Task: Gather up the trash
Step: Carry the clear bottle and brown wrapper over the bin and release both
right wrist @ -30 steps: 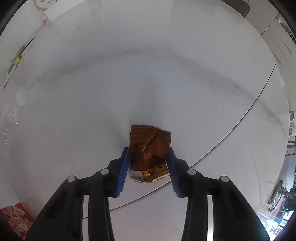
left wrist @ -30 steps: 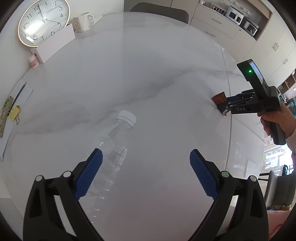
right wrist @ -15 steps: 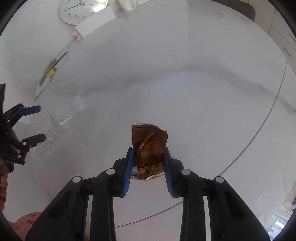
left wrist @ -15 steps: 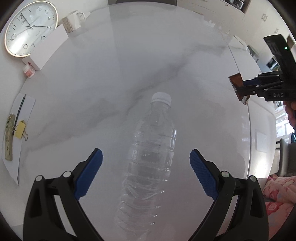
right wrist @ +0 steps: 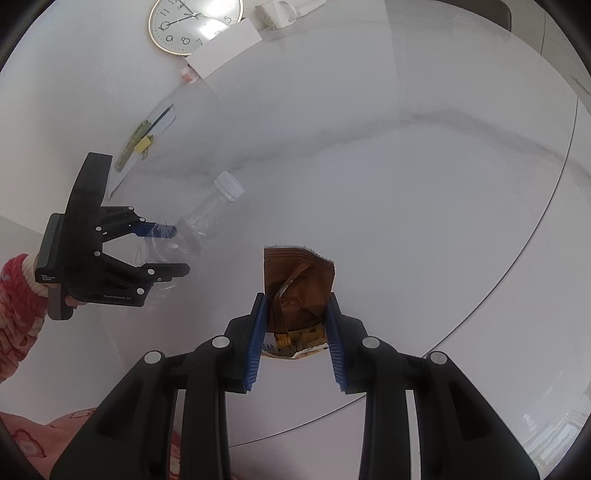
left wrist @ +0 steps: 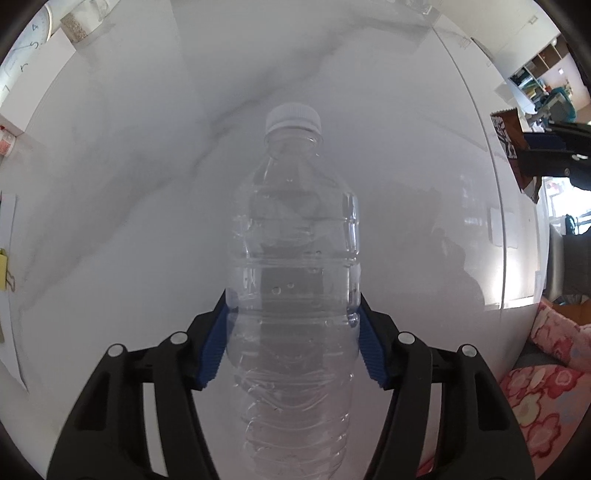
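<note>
The left gripper (left wrist: pixel 291 332) has just been closing, and its blue pads (left wrist: pixel 214 347) now sit against both sides of the clear bottle (left wrist: pixel 295 258), about halfway up its ribbed body. The bottle lies on its side on the white marble table (left wrist: pixel 129 184), white cap (left wrist: pixel 293 118) pointing away from the gripper; in the right wrist view the same gripper (right wrist: pixel 173 251) straddles the bottle's (right wrist: pixel 207 218) lower half. The right gripper (right wrist: pixel 295 328) is narrow and has just closed a little more; its pads pinch the lower part of a brown snack wrapper (right wrist: pixel 299 284), which stands up between them with its torn top free, above the table. That wrapper (left wrist: pixel 504 133) shows at the right edge of the left wrist view, well apart from the bottle. The tabletop around the bottle is bare; a clock (right wrist: pixel 192 26), a mug (right wrist: pixel 277 14), a white box (right wrist: pixel 225 44) and papers with a yellow clip (right wrist: pixel 144 144) sit at the far rim. The table's curved near edge runs just behind the wrapper.
</note>
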`<state>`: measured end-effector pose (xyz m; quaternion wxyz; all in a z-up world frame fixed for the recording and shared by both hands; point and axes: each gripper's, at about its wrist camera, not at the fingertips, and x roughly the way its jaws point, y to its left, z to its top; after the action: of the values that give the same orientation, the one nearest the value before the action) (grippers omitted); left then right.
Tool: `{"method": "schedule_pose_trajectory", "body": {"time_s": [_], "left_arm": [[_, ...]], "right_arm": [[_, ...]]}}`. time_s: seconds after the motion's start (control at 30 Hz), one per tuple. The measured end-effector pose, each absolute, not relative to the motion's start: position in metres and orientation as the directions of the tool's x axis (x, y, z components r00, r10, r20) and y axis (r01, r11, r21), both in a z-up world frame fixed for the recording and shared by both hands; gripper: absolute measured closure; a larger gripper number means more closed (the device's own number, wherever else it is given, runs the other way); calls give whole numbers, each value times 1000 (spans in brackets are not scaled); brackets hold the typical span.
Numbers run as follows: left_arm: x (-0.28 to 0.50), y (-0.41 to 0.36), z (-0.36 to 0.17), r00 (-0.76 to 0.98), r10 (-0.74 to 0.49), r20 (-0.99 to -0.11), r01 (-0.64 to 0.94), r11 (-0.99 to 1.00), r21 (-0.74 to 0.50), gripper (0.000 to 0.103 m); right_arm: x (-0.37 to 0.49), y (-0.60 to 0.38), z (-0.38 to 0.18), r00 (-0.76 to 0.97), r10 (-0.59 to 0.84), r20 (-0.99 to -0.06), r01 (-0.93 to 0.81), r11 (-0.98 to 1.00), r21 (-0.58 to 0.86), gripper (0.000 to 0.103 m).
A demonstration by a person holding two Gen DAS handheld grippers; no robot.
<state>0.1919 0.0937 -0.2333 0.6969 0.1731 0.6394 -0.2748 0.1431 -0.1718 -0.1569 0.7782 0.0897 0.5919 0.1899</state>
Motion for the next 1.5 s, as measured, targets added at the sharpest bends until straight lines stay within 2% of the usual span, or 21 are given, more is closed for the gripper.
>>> {"method": "schedule_pose_trajectory", "body": {"time_s": [0.37, 0.73, 0.87, 1.17, 1.27, 1.5], "left_arm": [[156, 28, -205, 45, -385, -922, 580, 761, -289, 43], [98, -109, -159, 2, -523, -853, 686, 621, -379, 43], [70, -162, -157, -4, -534, -845, 692, 609, -388, 43], [5, -293, -160, 49, -555, -830, 634, 660, -404, 43], [-8, -312, -174, 77, -513, -855, 617, 698, -364, 43], [-34, -368, -233, 136, -319, -938, 687, 712, -143, 43]], "right_arm": [[99, -225, -153, 334, 355, -873, -27, 930, 367, 71], [-3, -378, -151, 428, 206, -880, 253, 907, 335, 71], [-36, -436, -153, 440, 187, -878, 283, 900, 333, 71], [-79, -539, -156, 453, 247, -857, 169, 920, 354, 71], [-87, -562, -162, 421, 280, -863, 136, 921, 365, 71], [-99, -588, -179, 383, 311, -870, 111, 920, 377, 71]]}}
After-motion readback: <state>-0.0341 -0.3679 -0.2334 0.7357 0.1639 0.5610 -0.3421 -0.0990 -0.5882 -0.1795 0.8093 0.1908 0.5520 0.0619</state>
